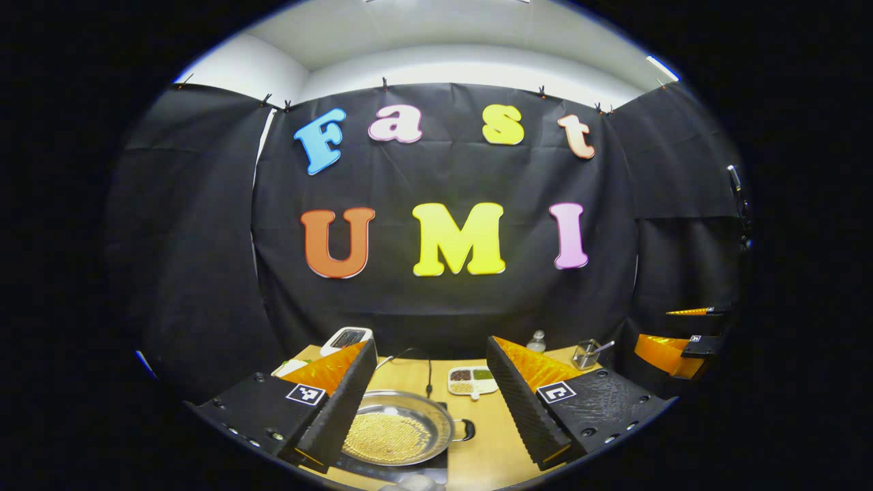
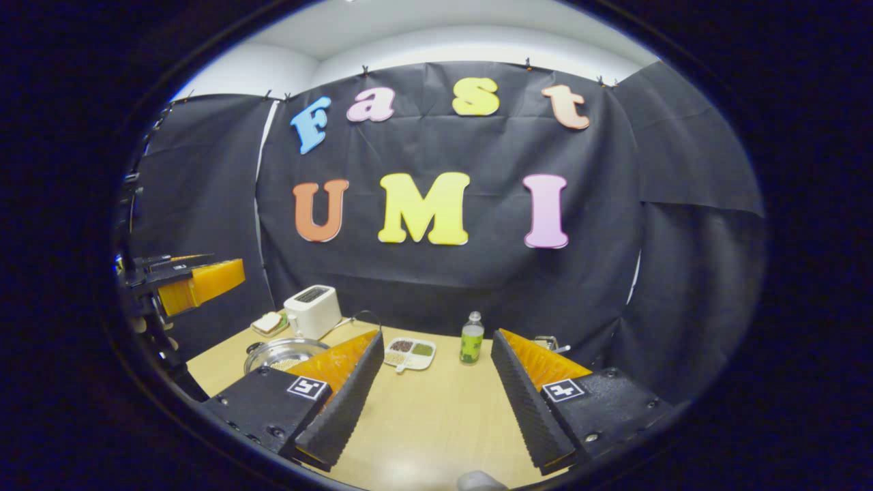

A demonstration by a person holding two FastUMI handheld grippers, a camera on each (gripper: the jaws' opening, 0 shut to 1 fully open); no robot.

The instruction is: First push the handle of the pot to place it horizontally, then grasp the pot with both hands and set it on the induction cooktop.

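In the left gripper view, the left gripper [image 1: 430,402] hangs above the table [image 1: 491,443] with its two fingers spread wide and nothing between them. One pot [image 1: 399,426], holding pale grains, sits on one dark cooktop [image 1: 436,458] directly below the gap; its one visible loop handle [image 1: 464,429] points to the right, roughly level. Behind the pot lies one divided tray [image 1: 472,380] of mixed grains with a black cable beside it. One white toaster [image 1: 346,338] stands at the far left edge, one small bottle [image 1: 537,341] at the far centre, and one clear cup [image 1: 586,353] with a utensil to its right. The right gripper [image 1: 682,344] shows at the right edge, raised off the table; how far it is open cannot be told here. In the right gripper view, the right gripper [image 2: 436,402] is also wide open and empty above bare table [image 2: 436,416]. The pot [image 2: 283,354] lies to the left, partly behind one finger. Counted here: one toaster [image 2: 312,311], one plate with bread [image 2: 269,323], one tray [image 2: 409,352], one bottle [image 2: 471,338]. The left gripper [image 2: 187,283] is held high at the left edge.
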